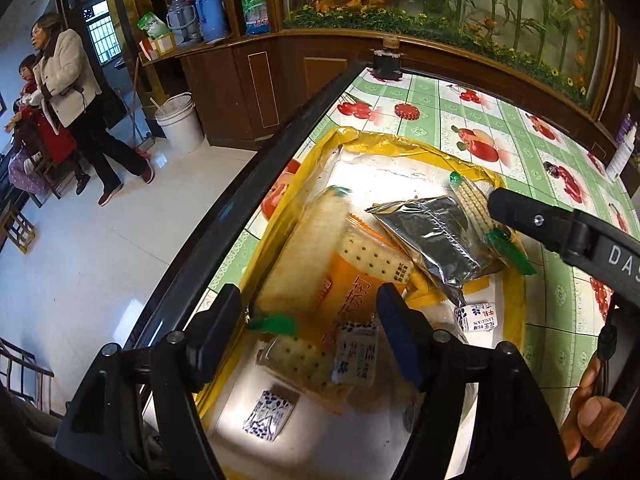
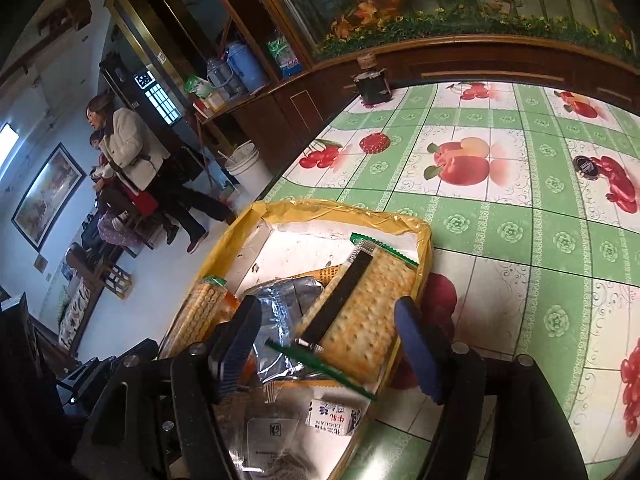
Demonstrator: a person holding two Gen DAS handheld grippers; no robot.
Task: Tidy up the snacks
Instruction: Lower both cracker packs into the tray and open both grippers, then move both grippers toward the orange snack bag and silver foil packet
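1. The landmark is the yellow-rimmed tray (image 1: 516, 320), a shallow box with a white floor that sits on the surface (image 2: 520, 216), which is covered in a green-checked fruit-print cloth. All the snacks in view lie inside this tray.
2. One silver foil packet (image 1: 436, 236) lies near the tray's middle, crumpled and slanted.
3. One orange cracker pack (image 1: 360, 268) lies beside the foil packet, on the tray's floor-edge side.
4. Cracker sleeves in clear wrap with green ends: three can be counted. One long pale sleeve (image 1: 308, 248) lies along the tray's rim next to the orange pack, one (image 1: 476, 204) leans against the far rim beyond the foil packet, and one shorter sleeve (image 1: 300, 356) lies at the tray's near end.
5. Small white sweets with blue print: three. One (image 1: 356, 352) rests on the near cracker sleeve, one (image 1: 268, 414) lies on the tray floor at its near end, one (image 1: 476, 316) lies by the foil packet's near corner.
6. The left gripper (image 1: 312, 320) hovers over the tray's near end; its fingers (image 1: 400, 340) stand wide apart and grip nothing.
7. The right gripper (image 2: 328, 348) hovers over the tray's opposite side, above the sleeve on the far rim; its fingers (image 2: 420, 352) are spread wide, with nothing pinched.
8. One dark jar (image 1: 387, 62) stands on the surface well beyond the tray.
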